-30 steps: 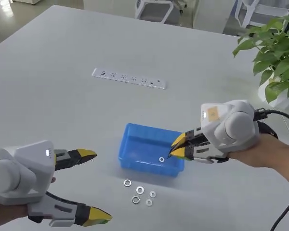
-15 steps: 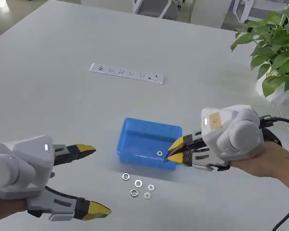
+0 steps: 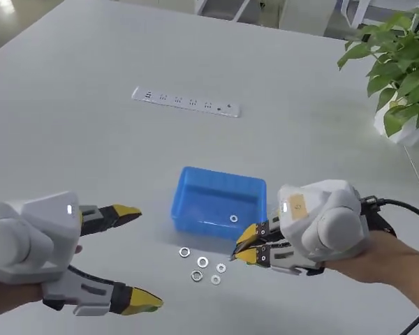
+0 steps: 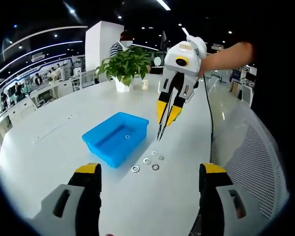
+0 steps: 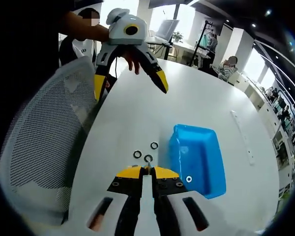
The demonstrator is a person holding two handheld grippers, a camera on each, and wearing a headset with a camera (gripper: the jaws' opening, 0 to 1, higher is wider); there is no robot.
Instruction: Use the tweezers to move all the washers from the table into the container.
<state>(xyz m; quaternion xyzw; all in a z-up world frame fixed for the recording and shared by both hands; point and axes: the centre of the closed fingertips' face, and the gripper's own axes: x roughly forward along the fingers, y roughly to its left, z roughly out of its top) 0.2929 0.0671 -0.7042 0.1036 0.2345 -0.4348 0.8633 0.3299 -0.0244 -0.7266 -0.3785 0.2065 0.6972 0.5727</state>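
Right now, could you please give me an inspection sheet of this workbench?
Surface: white table, no spills seen.
Job's things: blue container with one washer inside; five loose washers on the table just in front of it; tweezers with their tips near the loose washers.
Clutter: power strip lying beyond the container.
Grippers: left gripper open, holding nothing; right gripper shut on the tweezers.
Cables: black cable leading from the right gripper.
Surroundings: potted plant at the table's far right; mesh chair beside the table.
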